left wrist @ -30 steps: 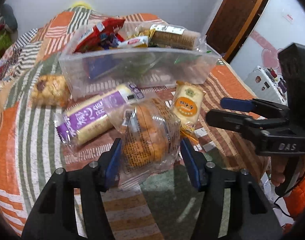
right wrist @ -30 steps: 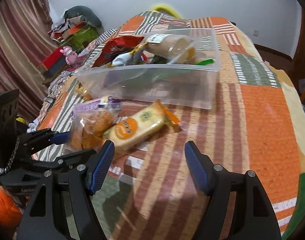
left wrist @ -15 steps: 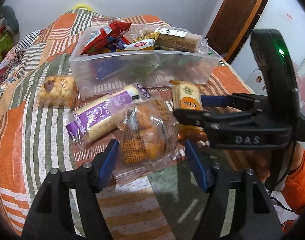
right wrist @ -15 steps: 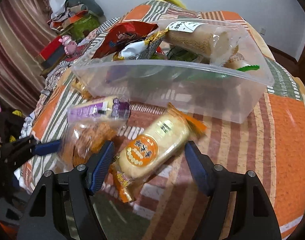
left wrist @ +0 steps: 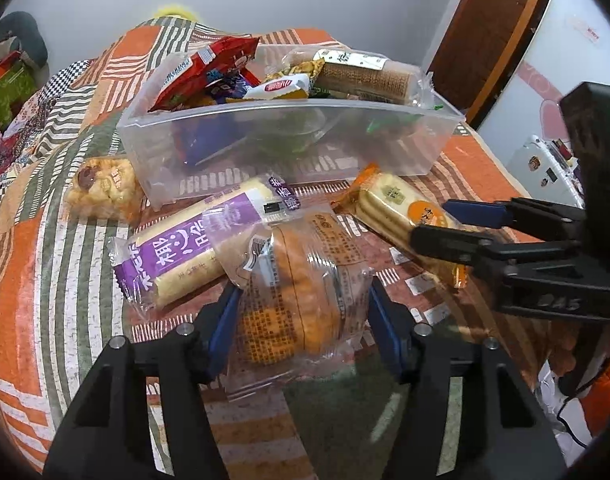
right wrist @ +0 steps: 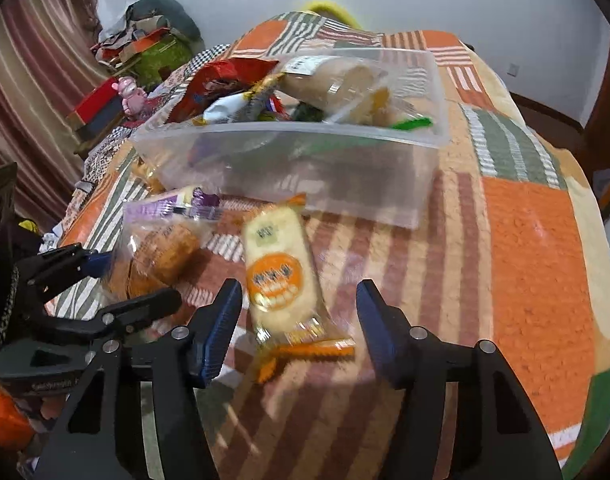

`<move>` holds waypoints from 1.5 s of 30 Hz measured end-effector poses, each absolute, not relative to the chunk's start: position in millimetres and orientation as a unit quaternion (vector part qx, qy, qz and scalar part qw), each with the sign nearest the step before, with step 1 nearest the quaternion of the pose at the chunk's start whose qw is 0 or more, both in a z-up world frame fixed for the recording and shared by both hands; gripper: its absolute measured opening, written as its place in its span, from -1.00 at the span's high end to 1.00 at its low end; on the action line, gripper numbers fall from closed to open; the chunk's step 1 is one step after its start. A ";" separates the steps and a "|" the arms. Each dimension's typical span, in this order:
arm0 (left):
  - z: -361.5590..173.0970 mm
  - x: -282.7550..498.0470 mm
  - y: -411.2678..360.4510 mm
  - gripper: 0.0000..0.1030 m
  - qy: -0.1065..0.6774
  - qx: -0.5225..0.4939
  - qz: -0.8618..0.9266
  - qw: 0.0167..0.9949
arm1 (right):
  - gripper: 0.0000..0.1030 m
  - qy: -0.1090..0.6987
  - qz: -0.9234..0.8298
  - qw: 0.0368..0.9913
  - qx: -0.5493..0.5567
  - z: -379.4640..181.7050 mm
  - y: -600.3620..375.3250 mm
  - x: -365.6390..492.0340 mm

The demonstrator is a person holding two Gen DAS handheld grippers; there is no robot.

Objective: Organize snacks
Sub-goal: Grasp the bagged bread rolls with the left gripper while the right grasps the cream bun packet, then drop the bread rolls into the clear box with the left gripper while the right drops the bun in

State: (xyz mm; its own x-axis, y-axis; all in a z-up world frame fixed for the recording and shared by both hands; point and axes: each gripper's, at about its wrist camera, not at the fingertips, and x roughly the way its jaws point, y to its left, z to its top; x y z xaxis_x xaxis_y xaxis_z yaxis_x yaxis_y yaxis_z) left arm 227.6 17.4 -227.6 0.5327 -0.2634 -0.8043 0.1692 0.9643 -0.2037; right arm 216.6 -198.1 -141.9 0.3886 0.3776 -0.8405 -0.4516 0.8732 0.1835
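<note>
Soft indoor light, fisheye-bent dark corners, right wrist view motion-blurred.

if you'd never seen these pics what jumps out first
First, the clear plastic bin heaped with snack packets in the middle of the orange patchwork bedspread. In front of it, each pair of tongs, just closing, straddles a loose snack: the left tongs press the clear bag of golden cakes, the right tongs flank the cracker pack with an orange circle without touching it.

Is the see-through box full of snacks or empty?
Fairly full. The clear box holds several packets, and a red bag and a long biscuit roll stick up above its rim. More snacks lie outside it.
</note>
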 end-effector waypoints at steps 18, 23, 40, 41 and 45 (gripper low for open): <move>-165.7 222.5 30.3 -0.05 0.397 -0.047 -0.116 0.909 | 0.39 0.435 0.259 0.862 -0.038 -103.0 -205.5 203.9; -135.6 233.8 33.3 -0.05 0.361 -0.041 -0.110 0.925 | 0.39 0.405 0.259 0.877 -0.029 -79.5 -209.1 208.6; -107.1 300.6 19.3 -0.05 0.324 -0.029 -0.107 0.939 | 0.39 0.362 0.224 0.905 -0.008 -56.0 -215.8 266.2; -108.0 306.6 19.1 -0.05 0.325 -0.028 -0.105 0.939 | 0.39 0.362 0.223 0.905 -0.009 -55.9 -216.1 268.4; -113.0 324.0 16.7 -0.05 0.331 -0.027 -0.099 0.938 | 0.39 0.364 0.217 0.906 -0.008 -58.5 -215.7 283.9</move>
State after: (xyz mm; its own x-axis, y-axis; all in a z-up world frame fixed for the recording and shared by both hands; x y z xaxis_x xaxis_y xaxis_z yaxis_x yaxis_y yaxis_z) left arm 324.0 16.7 -113.0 0.7609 -0.2026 -0.6164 0.1674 0.9791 -0.1152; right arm 283.9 -215.7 -58.5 0.6413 0.3876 -0.6622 -0.3996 0.9055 0.1429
